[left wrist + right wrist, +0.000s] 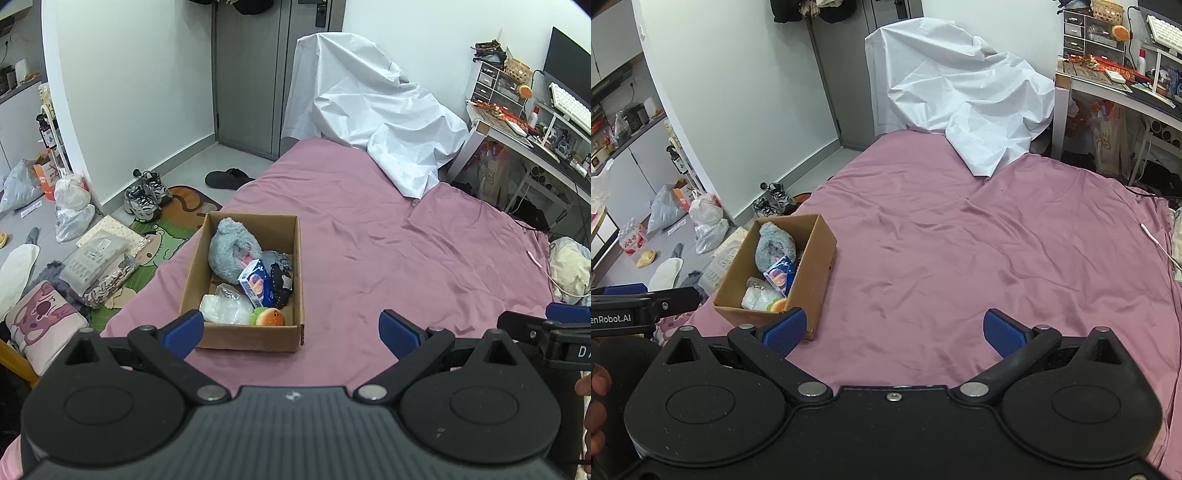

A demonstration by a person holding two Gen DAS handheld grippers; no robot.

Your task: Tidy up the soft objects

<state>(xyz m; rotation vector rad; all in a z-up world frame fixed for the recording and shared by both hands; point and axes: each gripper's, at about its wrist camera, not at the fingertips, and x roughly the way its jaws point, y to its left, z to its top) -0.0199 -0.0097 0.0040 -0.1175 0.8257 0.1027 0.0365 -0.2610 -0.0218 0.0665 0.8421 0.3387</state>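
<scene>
A cardboard box [297, 258] stands on the pink bed sheet [406, 258] near the bed's left edge. In it lie a grey plush toy [231, 251], a blue tissue pack [256, 282], a dark cloth [282, 282], a clear plastic bag [225, 306] and a small burger plush [269, 316]. My left gripper [291, 334] is open and empty, just in front of the box. My right gripper [894, 334] is open and empty over bare sheet, to the right of the box [816, 266]. The grey plush toy [774, 245] shows there too.
A white sheet [373, 110] covers something at the far end of the bed. A cluttered desk [532, 125] stands at the right. Shoes [146, 195], bags [72, 206], a cartoon mat [159, 236] and cushions [40, 321] lie on the floor at the left.
</scene>
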